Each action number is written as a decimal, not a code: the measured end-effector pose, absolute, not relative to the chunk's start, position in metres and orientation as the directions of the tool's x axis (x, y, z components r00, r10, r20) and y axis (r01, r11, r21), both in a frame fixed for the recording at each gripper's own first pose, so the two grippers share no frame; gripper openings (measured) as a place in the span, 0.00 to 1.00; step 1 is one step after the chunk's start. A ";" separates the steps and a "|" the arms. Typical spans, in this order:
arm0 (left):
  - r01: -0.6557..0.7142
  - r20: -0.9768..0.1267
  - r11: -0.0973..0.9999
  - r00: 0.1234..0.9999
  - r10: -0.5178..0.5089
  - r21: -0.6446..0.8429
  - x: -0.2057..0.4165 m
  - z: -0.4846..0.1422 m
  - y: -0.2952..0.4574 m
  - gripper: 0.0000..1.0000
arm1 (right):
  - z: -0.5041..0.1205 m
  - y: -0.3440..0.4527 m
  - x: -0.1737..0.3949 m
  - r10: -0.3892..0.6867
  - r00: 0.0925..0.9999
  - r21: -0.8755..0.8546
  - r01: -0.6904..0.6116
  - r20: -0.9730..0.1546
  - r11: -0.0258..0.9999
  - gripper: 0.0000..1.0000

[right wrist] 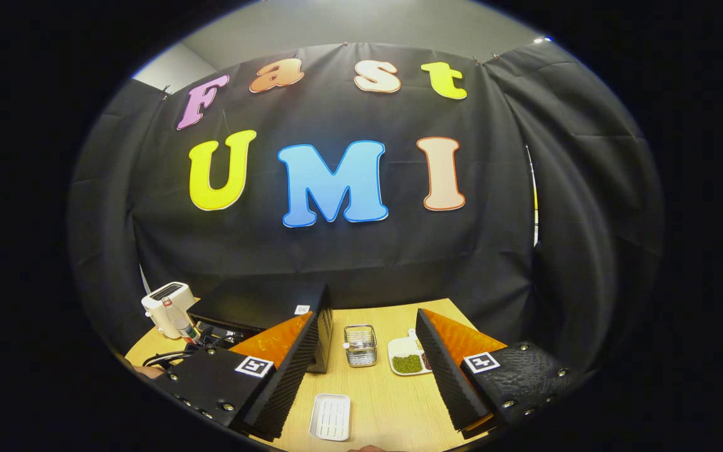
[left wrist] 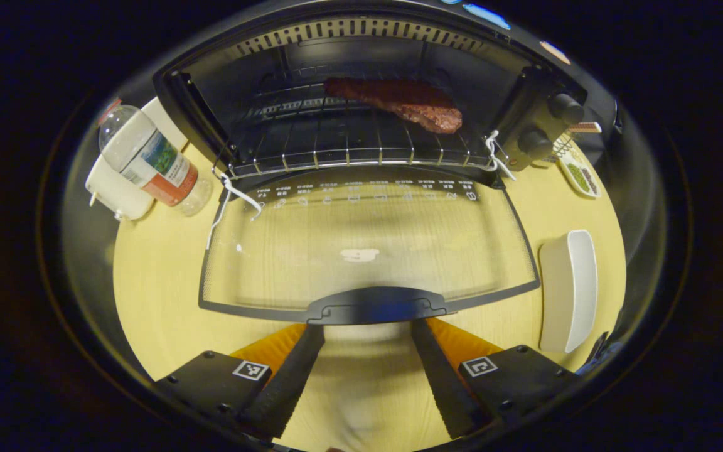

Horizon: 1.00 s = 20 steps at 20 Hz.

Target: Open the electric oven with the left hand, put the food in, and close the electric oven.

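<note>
Oven: the black electric oven [left wrist: 543, 81] stands on the pale wooden bench [left wrist: 160, 295] with its glass door [left wrist: 368, 245] folded down flat towards the camera in the left gripper view.
Food: a reddish-brown slab of meat [left wrist: 399, 100] lies on the wire rack [left wrist: 349, 144] inside the oven, towards the right of the rack.
Left claw: the left claw [left wrist: 368, 333] is spread wide, its two fingers reaching up to either end of the door's black handle [left wrist: 377, 306], one at each side; nothing is held between them.
Right claw: the right claw [right wrist: 368, 370] is released, fingers well apart, held above the bench and facing the booth wall.
Left of oven: a clear plastic water bottle [left wrist: 148, 157] leans against a white toaster [left wrist: 117, 188].
Right of oven: a white rectangular tray [left wrist: 568, 289] sits near the door; a small white plate with green beans [left wrist: 581, 176] lies beyond it, beside the oven.
Right gripper view: a small wire basket [right wrist: 360, 344] stands between the oven and the plate.
</note>
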<state>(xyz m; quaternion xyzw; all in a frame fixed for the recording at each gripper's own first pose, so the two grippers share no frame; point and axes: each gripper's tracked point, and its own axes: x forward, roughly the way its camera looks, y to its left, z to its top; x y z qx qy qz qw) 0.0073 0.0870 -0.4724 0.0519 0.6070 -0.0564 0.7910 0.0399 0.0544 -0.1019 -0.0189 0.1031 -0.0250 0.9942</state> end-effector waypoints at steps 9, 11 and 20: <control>0.151 -0.912 0.988 0.407 -0.042 0.022 0.009 -0.417 0.085 0.95 | -0.098 0.067 0.034 -0.025 0.983 -0.035 0.019 -0.180 0.999 0.95; 0.153 -0.905 0.988 0.424 -0.040 0.028 0.010 -0.410 0.085 0.96 | -0.095 0.070 0.033 -0.015 0.985 -0.036 0.008 -0.174 0.999 0.94; 0.160 -0.867 0.986 0.497 -0.041 0.045 0.031 -0.386 0.083 1.00 | -0.092 0.052 0.026 -0.062 0.985 -0.019 0.060 -0.160 0.998 0.95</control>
